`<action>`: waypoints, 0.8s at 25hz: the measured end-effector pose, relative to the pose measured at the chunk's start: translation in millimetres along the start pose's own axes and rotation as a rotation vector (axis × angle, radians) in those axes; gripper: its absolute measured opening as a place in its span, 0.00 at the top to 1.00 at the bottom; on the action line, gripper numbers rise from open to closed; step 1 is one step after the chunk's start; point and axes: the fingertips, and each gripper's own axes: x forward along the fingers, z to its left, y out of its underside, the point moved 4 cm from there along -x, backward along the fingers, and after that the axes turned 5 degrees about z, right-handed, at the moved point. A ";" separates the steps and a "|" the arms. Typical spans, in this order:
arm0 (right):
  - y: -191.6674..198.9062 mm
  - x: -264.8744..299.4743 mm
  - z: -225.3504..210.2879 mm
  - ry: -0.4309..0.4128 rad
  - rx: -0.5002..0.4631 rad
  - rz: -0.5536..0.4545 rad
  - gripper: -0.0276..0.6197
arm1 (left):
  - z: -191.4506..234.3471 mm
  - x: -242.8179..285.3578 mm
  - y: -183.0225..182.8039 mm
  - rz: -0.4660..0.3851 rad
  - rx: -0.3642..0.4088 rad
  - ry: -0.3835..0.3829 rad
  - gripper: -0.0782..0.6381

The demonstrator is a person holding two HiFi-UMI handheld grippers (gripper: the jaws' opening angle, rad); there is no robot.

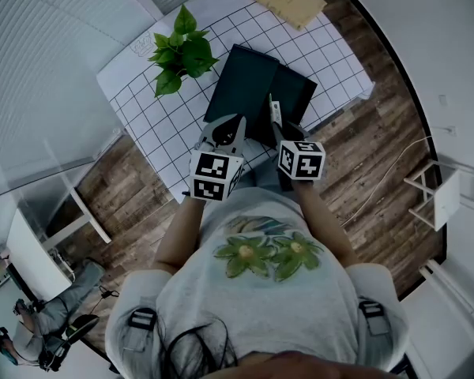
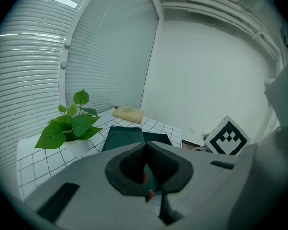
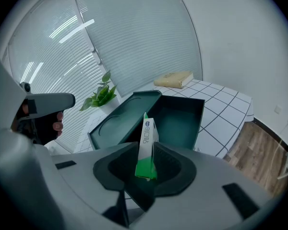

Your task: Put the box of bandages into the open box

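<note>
While our right gripper [image 3: 145,163] pinches the bandage box [image 3: 147,131] low down, we judge it light, crushable card; our left gripper [image 2: 146,150] has its jaws closed, empty.

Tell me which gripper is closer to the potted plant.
Left: the left gripper hangs just short of the plant; the right gripper is farther, at the open box.

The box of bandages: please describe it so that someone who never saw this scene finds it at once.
On the table with the white grid cloth lies an open dark green box. Just before it, the right gripper holds the box of bandages upright between its jaws. Slim, white above and green below, it alone is held off the table.
</note>
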 end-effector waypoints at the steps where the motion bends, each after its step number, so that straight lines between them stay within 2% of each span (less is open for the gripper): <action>1: 0.1 -0.1 0.2 -0.004 0.000 0.000 0.82 | -0.2 0.0 0.0 -0.001 0.000 0.000 0.88; 8: -2.2 -3.0 3.1 -0.017 -0.002 -0.009 0.82 | -0.6 -1.5 -1.1 -0.007 0.001 0.002 0.88; 20: -11.4 -16.0 3.6 0.012 -0.012 -0.058 0.82 | -2.7 -4.7 -1.2 -0.013 0.004 0.006 0.88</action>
